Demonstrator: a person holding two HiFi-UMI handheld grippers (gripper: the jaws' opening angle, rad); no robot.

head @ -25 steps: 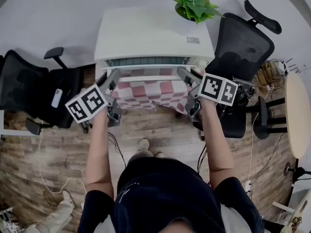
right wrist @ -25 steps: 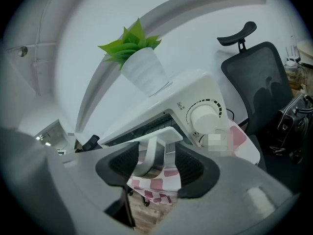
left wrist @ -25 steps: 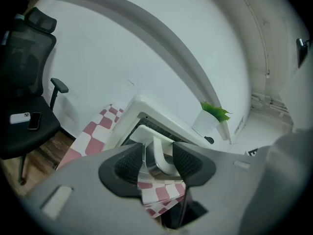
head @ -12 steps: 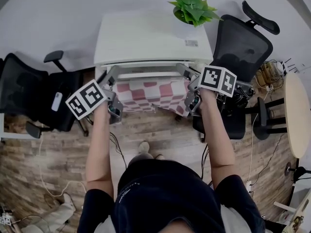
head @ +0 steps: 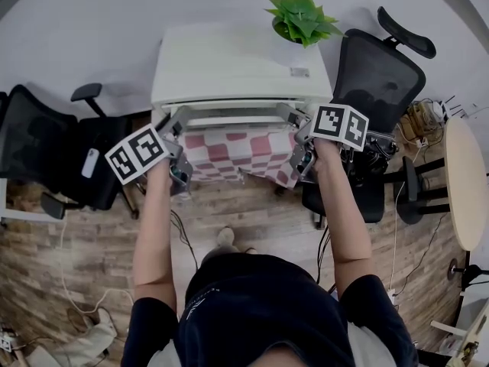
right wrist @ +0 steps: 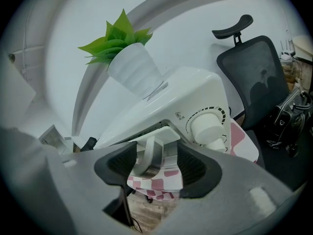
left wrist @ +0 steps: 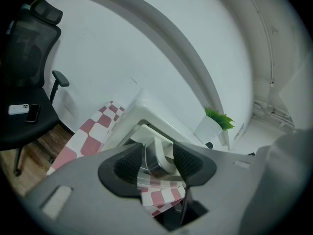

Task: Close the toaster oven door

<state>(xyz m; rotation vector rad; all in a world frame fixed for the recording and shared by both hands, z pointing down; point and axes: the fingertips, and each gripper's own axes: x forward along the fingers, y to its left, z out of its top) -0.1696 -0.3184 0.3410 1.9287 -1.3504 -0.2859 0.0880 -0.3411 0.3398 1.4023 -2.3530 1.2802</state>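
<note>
A white toaster oven (head: 241, 60) stands on a table under a red-and-white checked cloth (head: 237, 155). Its door (head: 237, 107) is up against the front, with the handle bar (head: 233, 121) running across it. My left gripper (head: 174, 122) is at the handle's left end and my right gripper (head: 296, 119) at its right end. In the left gripper view the handle's post (left wrist: 157, 153) stands between the pads (left wrist: 128, 164). In the right gripper view the other post (right wrist: 149, 155) has a gap to the right pad (right wrist: 191, 165). Both grippers' jaws have just been opening and do not clamp the handle.
A potted green plant (head: 302, 12) sits on the oven's back right corner. White knobs (right wrist: 208, 124) are on the oven's right front. Black office chairs stand at the right (head: 382, 67) and left (head: 46, 144); a phone (head: 90, 157) lies on the left one. A round table's edge (head: 466, 182) shows far right.
Both grippers moved up and toward the oven with the handle, and the door swung from part open to up against the front.
</note>
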